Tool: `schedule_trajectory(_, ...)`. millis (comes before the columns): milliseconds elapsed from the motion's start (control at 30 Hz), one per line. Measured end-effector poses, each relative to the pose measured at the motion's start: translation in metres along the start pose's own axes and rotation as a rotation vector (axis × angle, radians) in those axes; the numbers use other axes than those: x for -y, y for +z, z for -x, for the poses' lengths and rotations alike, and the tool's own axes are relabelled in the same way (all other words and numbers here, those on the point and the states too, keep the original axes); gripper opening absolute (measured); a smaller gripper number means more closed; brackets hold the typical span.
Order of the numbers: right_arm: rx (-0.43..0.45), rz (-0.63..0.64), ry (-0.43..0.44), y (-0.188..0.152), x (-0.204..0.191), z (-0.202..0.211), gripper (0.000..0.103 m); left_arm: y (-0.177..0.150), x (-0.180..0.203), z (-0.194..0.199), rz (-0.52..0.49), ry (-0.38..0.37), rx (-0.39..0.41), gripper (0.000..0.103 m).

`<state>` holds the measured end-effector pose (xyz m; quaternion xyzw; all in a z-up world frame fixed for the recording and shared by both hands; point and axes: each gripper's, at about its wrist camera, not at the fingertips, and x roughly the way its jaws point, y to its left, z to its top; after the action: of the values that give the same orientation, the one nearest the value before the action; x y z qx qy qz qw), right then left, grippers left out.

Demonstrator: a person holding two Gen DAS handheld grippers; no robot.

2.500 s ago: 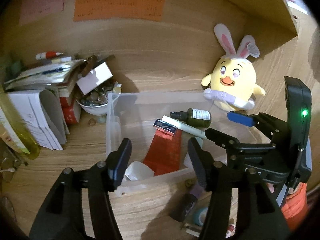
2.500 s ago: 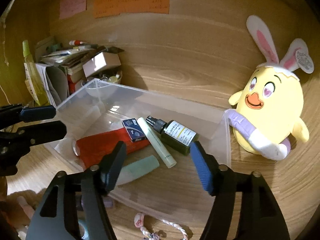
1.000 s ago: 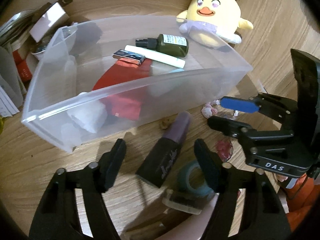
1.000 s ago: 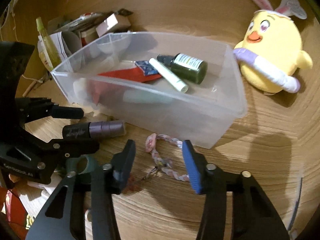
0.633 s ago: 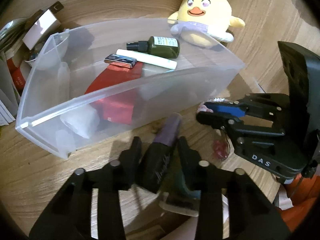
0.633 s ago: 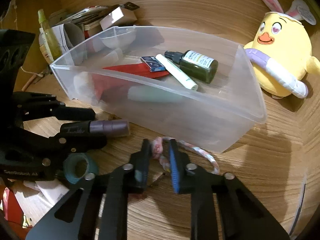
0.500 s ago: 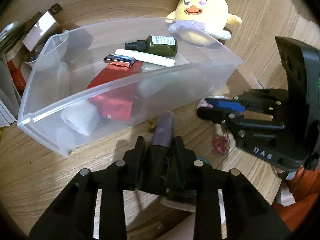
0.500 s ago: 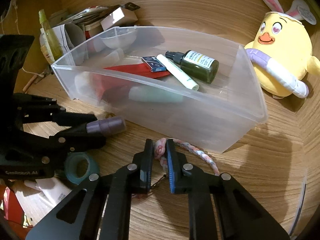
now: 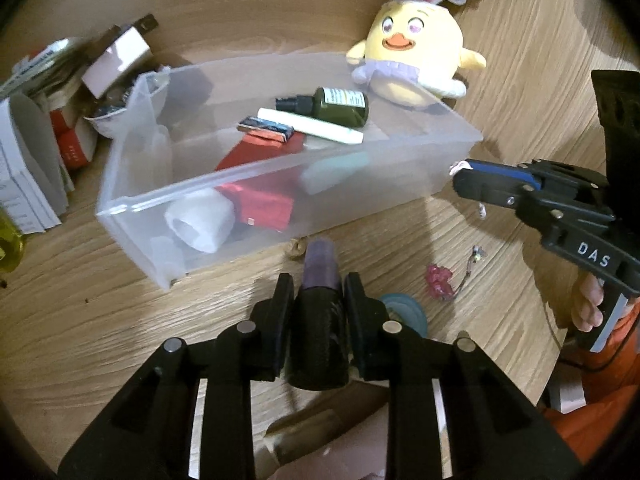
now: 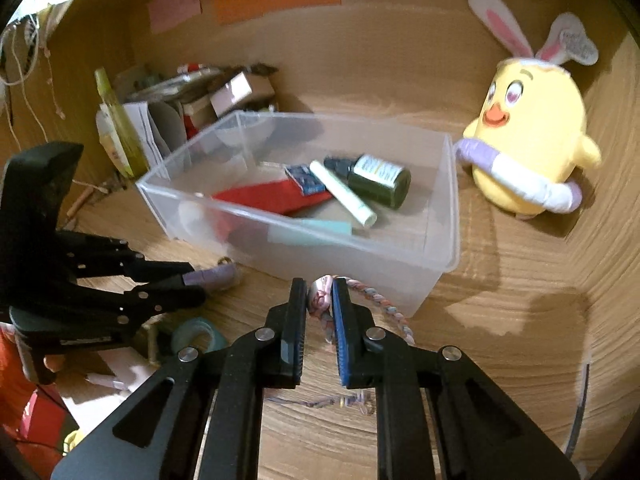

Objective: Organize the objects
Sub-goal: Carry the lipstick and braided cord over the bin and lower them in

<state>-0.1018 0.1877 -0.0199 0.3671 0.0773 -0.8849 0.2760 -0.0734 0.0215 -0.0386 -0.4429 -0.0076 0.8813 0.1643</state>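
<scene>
My left gripper [image 9: 318, 284] is shut on a dark tube with a purple cap [image 9: 320, 268], held just in front of the clear plastic bin [image 9: 132, 196]; the tube also shows in the right wrist view [image 10: 210, 276]. My right gripper [image 10: 320, 290] is shut on a braided pink cord [image 10: 378, 300], lifted off the desk near the bin's front right corner [image 10: 440, 272]. The bin holds a green bottle [image 9: 340, 106], a white stick [image 9: 310, 130], a red pouch [image 9: 260, 200] and a white roll [image 9: 200, 222].
A yellow chick plush [image 10: 528, 152] stands right of the bin. Books, papers and a bowl [image 9: 52, 128] are stacked at the left. A teal tape roll [image 10: 196, 334] and a pink trinket [image 9: 440, 284] lie on the wooden desk in front.
Both grippers came down in front of the bin and shut: the left on the purple-capped tube, the right on the braided cord. Both have since lifted their objects.
</scene>
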Motion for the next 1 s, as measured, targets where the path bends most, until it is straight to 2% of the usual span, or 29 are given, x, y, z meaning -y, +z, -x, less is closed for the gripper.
schedule_trajectory(367,0.092,-0.057,0.039,0.011,0.003,0.034,0.012,-0.001,-0.002,0.036,0.056,-0.003,0.085,0.025)
schedule_trajectory(1000,0.214,-0.025,0.005,0.042,0.002,0.063,0.012,0.027,-0.005,0.082,0.083,0.012,0.252,0.025)
